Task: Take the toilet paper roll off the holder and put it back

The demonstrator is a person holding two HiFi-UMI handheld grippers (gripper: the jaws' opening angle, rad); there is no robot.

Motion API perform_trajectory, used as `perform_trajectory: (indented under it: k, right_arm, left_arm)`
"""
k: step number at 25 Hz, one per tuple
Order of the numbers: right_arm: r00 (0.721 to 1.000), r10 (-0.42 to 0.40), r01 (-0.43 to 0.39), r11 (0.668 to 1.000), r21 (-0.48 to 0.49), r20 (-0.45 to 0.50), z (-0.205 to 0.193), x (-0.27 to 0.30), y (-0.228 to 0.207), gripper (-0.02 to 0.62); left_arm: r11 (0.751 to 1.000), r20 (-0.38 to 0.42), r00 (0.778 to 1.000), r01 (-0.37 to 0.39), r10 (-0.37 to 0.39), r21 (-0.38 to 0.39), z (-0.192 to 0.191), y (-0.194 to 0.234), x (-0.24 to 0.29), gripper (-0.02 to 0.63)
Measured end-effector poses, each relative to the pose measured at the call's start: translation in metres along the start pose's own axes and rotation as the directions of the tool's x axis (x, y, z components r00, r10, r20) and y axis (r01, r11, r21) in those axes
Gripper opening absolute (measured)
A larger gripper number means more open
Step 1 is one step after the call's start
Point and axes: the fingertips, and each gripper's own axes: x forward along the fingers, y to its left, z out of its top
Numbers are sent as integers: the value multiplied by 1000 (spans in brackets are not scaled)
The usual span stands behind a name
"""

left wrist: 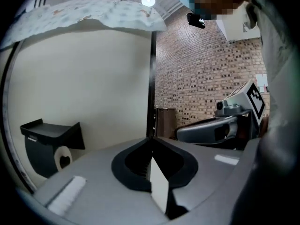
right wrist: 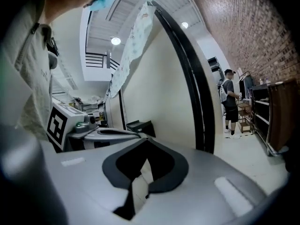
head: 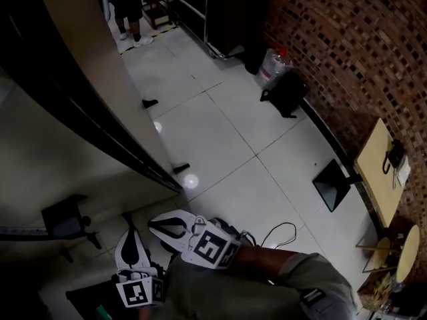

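Over on the left, one black holder is sitting on the cream partition wall, and the one toilet paper roll is hanging in it beneath the cover, well apart from both grippers. Two grippers are hovering low in front of the person. The left gripper is keeping its fingers pressed together with nothing between them. Just to its right, the right gripper is doing likewise, its fingers closed tight and empty.

Beyond them a floor of pale square tiles is stretching away, catching two bright spots of lamp light. Two small black feet are standing on it along the partition's dark frame. One person is standing far off at the end of the room. One thin cable is looping across the tiles near the right gripper. Further right, one clear jug with a red cap and one black bag are resting against the brick wall. One dark square plate is lying nearby, and one yellow desk is standing at the far right.
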Motion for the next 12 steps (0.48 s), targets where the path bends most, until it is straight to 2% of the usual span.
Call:
perform_trajectory:
  k: [7,12]
  right_arm:
    - [992,127,-128,992,22,11,-22,-61,-28,0]
    - [980,195,-196,980,34,43,-20,-75,-26,0]
  left_arm:
    - [998,-63,996,-64,62,-18,-16,-83,26,8]
    - [990,-85,987,-138,137,-15,-21,-98,12,8]
